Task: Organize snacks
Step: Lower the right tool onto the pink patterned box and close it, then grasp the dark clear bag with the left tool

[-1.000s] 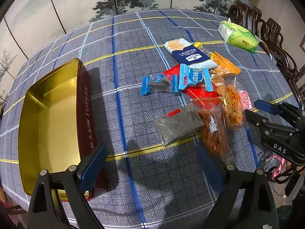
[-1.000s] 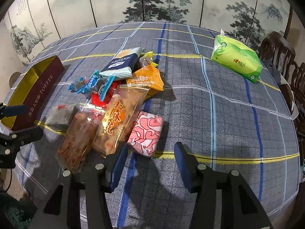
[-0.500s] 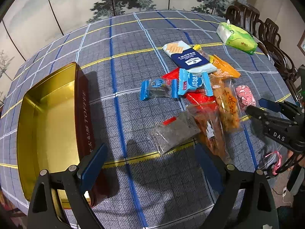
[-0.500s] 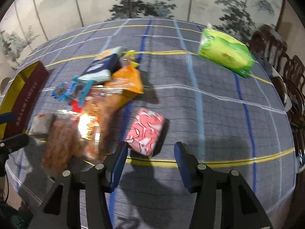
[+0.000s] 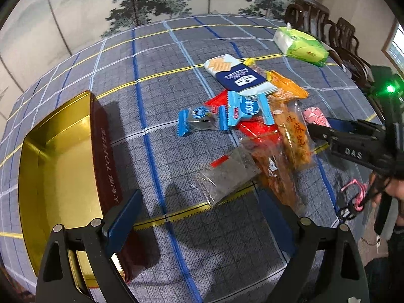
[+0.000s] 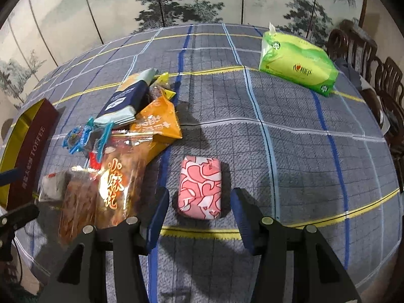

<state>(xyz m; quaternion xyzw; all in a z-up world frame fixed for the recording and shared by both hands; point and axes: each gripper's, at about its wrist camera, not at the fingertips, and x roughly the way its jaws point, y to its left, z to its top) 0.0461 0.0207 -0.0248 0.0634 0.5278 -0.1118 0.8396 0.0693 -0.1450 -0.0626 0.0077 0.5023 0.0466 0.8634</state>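
Desk (image 6: 290, 131) covered with a grey cloth checked in blue, yellow and white lines. Right tool (image 6: 199, 209): blue-padded jaws stand apart, straddling the near end of a pink-and-white patterned soft packet (image 6: 200, 185) that lies flat on the cloth; the pads do not touch it. Left tool (image 5: 199, 219): jaws wide apart, nothing between them, held above bare cloth near a clear bag of dark grey contents (image 5: 227, 174). Open rectangular tin, gold inside and dark red outside with "TOFFEE" lettering (image 5: 58, 166), sits at the left edge of the desk, nothing visible inside. Snack pile lies between the tin and the pink packet: two clear bags of orange-brown fried twists (image 6: 113, 184), an orange foil pouch (image 6: 157, 123), a navy-and-white cracker pack (image 5: 238, 77), small blue-ended sweet wrappers (image 5: 242, 109) over a red packet (image 5: 257, 128). Green plastic tissue pack (image 6: 298, 63) lies well apart at the far right, near dark wooden chairs (image 5: 325, 22)
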